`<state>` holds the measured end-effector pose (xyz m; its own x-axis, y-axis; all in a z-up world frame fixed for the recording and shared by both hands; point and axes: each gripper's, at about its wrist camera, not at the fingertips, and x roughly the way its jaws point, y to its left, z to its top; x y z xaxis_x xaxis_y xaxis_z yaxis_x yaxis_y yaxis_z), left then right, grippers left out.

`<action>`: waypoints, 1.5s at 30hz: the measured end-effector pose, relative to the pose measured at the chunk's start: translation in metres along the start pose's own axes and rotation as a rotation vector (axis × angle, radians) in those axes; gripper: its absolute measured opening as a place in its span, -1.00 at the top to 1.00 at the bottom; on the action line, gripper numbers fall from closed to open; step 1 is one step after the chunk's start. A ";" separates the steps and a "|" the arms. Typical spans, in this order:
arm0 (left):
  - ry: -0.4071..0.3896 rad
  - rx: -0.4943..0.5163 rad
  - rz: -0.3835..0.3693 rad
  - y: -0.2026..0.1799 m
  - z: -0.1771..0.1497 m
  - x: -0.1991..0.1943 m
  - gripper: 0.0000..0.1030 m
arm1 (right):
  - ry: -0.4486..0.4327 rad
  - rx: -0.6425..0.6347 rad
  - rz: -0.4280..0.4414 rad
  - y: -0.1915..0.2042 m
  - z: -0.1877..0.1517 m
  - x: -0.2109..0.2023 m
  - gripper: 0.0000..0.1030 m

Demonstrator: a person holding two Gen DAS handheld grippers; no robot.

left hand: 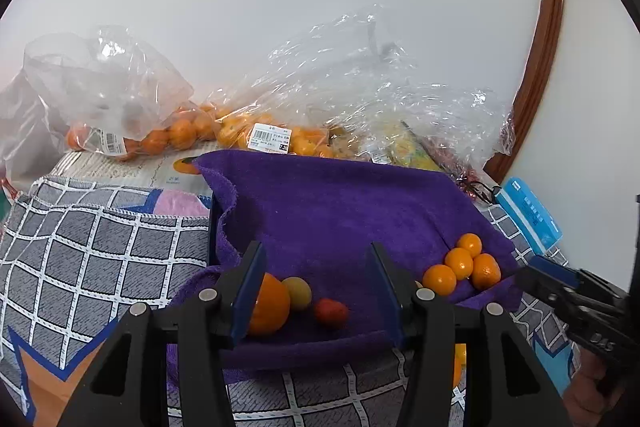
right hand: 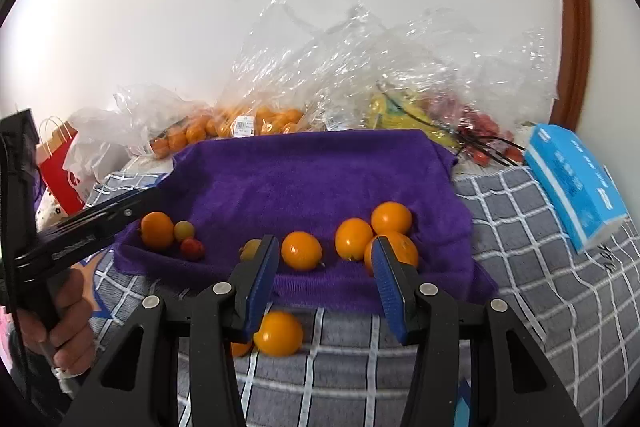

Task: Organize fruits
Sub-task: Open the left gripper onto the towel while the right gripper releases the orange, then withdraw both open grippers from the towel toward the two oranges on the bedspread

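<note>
Both grippers hang released, fingers spread, nothing held. Left gripper (left hand: 316, 291) faces the orange (left hand: 270, 305), yellowish fruit (left hand: 298, 293) and red fruit (left hand: 331, 313) on the purple towel (left hand: 340, 211). Right gripper (right hand: 324, 275) faces the orange cluster (right hand: 376, 235); likely grouped by kind. One stray orange (right hand: 279, 333) sits off-towel on the checked cloth (right hand: 540, 299).

Both wrist views face the purple towel (left hand: 340, 203) closely, left and right.

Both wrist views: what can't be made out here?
- Left wrist: orange partly hidden behind the left gripper finger.
- Right wrist: a second fruit below the purple towel, mostly hidden behind the right gripper finger.
- Both: bag labels too small to read.
</note>
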<state>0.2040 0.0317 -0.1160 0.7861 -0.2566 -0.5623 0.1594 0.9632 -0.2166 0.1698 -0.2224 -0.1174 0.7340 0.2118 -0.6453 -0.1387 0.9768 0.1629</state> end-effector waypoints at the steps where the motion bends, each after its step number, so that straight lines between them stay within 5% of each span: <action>1: -0.004 0.004 0.001 -0.001 0.000 -0.001 0.03 | -0.003 0.012 0.001 -0.001 -0.002 -0.006 0.06; 18: -0.063 0.131 -0.064 -0.040 -0.009 -0.019 0.03 | -0.033 0.035 -0.114 -0.003 -0.035 -0.074 0.06; 26: -0.071 0.166 -0.086 -0.050 -0.015 -0.024 0.03 | -0.035 0.078 -0.104 -0.005 -0.049 -0.098 0.02; 36: -0.058 0.132 -0.163 -0.044 -0.018 -0.047 0.00 | -0.049 0.072 -0.078 0.009 -0.053 -0.094 0.02; 45: -0.023 0.098 -0.070 -0.020 -0.046 -0.064 -0.02 | 0.019 -0.022 -0.101 0.015 -0.059 -0.058 0.01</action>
<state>0.1233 0.0248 -0.1128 0.7841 -0.3225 -0.5303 0.2707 0.9466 -0.1753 0.0855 -0.2180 -0.1217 0.7322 0.1122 -0.6718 -0.0788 0.9937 0.0801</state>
